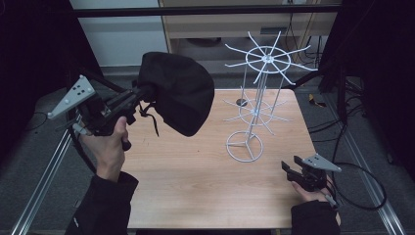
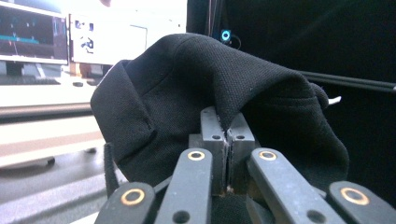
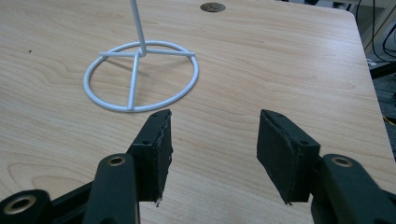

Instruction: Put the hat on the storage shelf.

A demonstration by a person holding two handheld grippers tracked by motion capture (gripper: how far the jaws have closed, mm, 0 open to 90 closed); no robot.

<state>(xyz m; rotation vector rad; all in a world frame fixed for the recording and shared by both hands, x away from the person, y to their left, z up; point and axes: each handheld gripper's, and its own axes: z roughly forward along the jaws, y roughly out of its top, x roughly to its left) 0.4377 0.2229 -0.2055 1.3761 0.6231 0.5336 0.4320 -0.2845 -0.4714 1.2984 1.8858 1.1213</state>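
A black fabric cap (image 1: 178,93) hangs in the air above the table's left part, held by its edge. My left gripper (image 1: 138,94) is shut on that edge; in the left gripper view the cap (image 2: 196,93) drapes over the two pressed-together pads of my left gripper (image 2: 227,135). A white wire rack (image 1: 259,83) with two tiers of spokes stands on a ring base (image 1: 244,145) right of centre. My right gripper (image 1: 288,169) rests low at the table's right front, open, with bare wood between its fingers. In its own view my right gripper (image 3: 212,140) points at the ring base (image 3: 140,77).
The wooden table (image 1: 195,181) has a small round hole (image 1: 241,102) near its far edge. Metal rails run along both sides on the floor, and a black cable (image 1: 362,191) loops at the right. A dark frame post stands at the far right.
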